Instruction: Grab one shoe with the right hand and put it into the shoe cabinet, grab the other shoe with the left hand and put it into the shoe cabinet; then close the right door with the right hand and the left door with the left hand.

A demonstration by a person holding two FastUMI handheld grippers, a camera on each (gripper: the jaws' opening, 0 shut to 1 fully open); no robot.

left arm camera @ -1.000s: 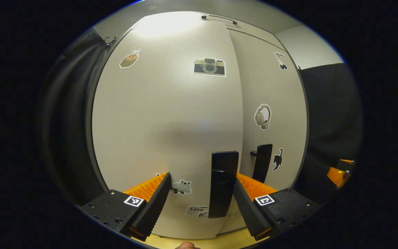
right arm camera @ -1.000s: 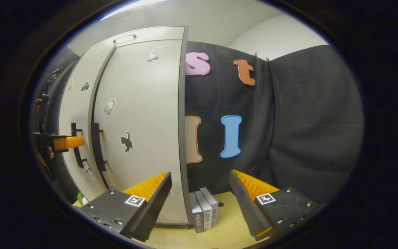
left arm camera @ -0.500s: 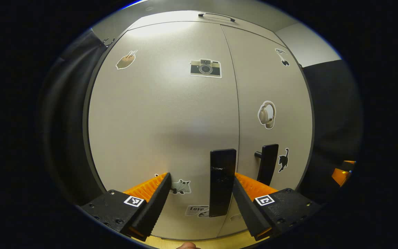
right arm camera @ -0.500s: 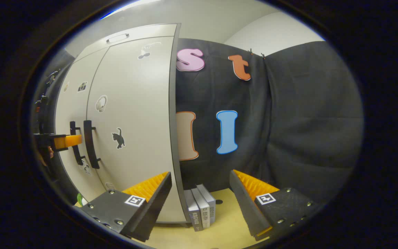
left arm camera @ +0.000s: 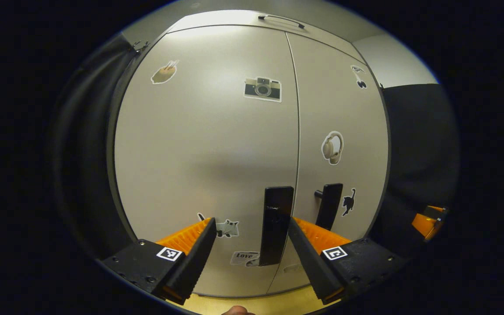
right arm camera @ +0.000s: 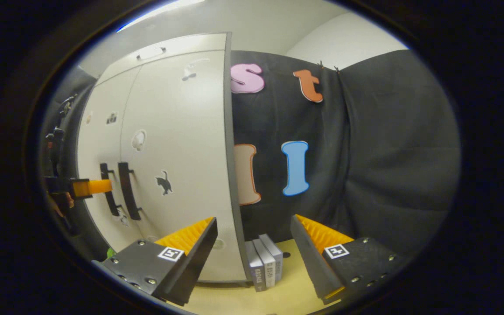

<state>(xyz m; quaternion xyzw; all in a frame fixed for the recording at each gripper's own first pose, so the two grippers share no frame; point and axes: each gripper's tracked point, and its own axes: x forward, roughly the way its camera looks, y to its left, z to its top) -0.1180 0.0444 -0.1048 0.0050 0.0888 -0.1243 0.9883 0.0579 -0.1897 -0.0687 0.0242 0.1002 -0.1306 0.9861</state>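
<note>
Both cabinet doors [left arm camera: 208, 148] sit flush; left hand-held gripper [left arm camera: 252, 238] gapes wide, straddling the handle [left arm camera: 274, 225] untouched.

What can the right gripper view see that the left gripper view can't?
Right gripper view: three grey books standing on the floor beside the cabinet. Left gripper view: a cow sticker low on the left door, sharp enough to make out, and the left handle between the open left gripper's fingers. Both: the cabinet with its doors shut, the two handles and the cat sticker.
</note>
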